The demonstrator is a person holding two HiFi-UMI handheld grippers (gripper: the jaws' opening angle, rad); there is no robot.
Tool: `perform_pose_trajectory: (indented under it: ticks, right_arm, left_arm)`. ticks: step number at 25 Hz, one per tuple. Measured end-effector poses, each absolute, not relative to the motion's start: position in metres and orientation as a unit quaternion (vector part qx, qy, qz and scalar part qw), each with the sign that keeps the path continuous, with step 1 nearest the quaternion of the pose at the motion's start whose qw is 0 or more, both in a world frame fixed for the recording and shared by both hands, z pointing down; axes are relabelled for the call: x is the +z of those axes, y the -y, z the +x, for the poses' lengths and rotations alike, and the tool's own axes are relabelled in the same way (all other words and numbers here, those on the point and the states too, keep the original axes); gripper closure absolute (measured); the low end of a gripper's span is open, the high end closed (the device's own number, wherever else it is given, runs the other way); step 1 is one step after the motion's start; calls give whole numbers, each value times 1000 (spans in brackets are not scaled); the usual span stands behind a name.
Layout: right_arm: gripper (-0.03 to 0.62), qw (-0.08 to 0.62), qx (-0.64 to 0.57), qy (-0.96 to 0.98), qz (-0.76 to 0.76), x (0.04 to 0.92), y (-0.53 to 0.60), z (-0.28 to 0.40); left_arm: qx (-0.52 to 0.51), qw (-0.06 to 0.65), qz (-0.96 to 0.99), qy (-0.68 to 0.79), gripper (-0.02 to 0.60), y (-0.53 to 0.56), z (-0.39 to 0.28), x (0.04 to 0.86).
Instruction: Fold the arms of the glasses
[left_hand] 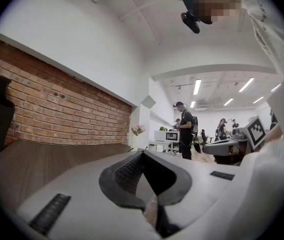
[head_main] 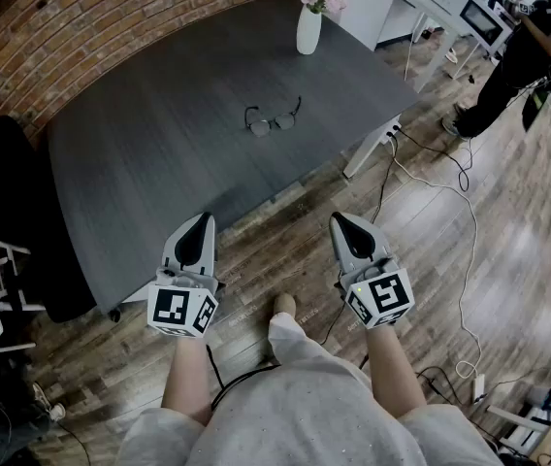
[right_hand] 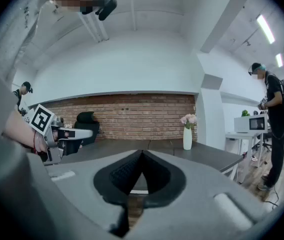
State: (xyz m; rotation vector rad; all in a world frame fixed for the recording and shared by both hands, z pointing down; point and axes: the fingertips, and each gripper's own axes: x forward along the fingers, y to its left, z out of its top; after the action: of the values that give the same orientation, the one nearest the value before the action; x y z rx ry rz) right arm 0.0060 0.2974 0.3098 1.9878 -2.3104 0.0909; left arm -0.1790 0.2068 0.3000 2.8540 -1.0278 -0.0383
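Observation:
A pair of dark-framed glasses (head_main: 273, 119) lies on the grey table (head_main: 159, 153) with both arms spread open, toward the far middle. My left gripper (head_main: 196, 223) is held off the table's near edge, over the wooden floor, shut and empty. My right gripper (head_main: 345, 221) is level with it to the right, also shut with nothing between its jaws. Both are well short of the glasses. In the left gripper view the closed jaws (left_hand: 143, 156) point along the table; in the right gripper view the closed jaws (right_hand: 141, 156) face the table and brick wall.
A white vase with pink flowers (head_main: 309, 22) stands at the table's far edge. A black office chair (head_main: 9, 212) sits at the left. Cables (head_main: 450, 221) run across the floor at the right. A person in black (head_main: 523, 51) stands far right by a white counter.

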Motion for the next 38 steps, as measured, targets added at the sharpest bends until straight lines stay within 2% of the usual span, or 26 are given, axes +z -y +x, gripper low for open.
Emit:
perform_pose_trajectory:
  ticks: [20,21,22,27,38]
  right_arm:
    - [595,48,34,775,629,327,-244,45]
    - [569,46,36,777,627,327,-242,46]
    - [512,45,39,778,625,328,-239,47]
    - [443,39,50,779,624,333,-226,55]
    - [437,49,59,782,618,344,-185,72]
  left_arm:
    - [-1,49,936,349,583,-161,-134,318]
    - [-2,50,936,349,583,-159,-132,318]
    - [-3,52,936,349,581,-157,-131,317]
    - [-3,62,933,355,573,-146,-127,321]
    - [10,70,932,356,500,-102,-104,339]
